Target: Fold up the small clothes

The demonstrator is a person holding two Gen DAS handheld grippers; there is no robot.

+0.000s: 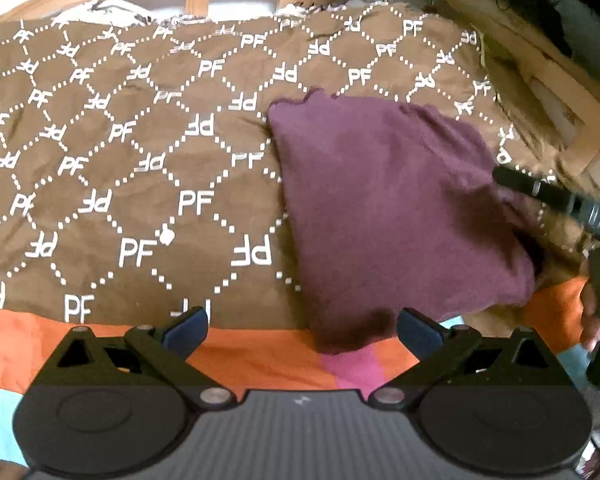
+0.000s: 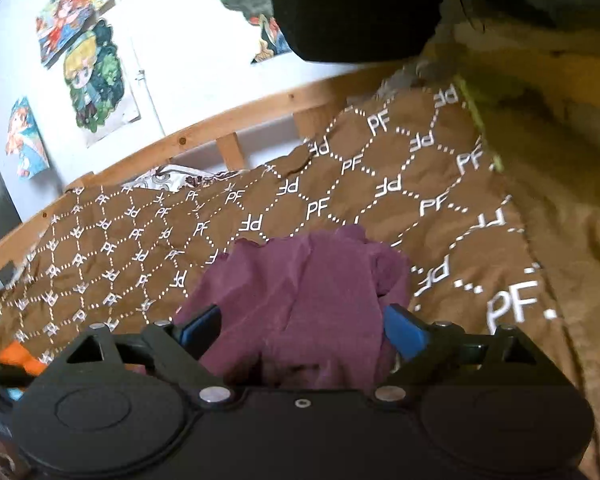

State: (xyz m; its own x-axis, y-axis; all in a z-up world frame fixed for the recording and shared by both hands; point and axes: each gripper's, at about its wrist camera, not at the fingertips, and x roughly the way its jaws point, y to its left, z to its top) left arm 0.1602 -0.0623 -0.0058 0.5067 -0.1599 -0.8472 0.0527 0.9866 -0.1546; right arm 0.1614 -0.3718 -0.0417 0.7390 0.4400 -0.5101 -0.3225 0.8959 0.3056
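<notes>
Plainly both claws stand wide apart and hold nothing: the left claw (image 1: 302, 330) hovers over the near corner of the purple garment (image 1: 388, 208), its blue pads (image 1: 186, 332) clear of the cloth, while the right claw (image 2: 302, 330) has its pads either side of the garment (image 2: 300, 300) without pressing it. Folded into a rough, rumpled square with a ragged far edge, the garment lies on the brown patterned blanket (image 1: 120, 152) on the bed. Bare blanket stretches away on its left up to the wooden bed rail (image 2: 228, 128), with an orange striped cover (image 1: 260, 354) along the near edge.
</notes>
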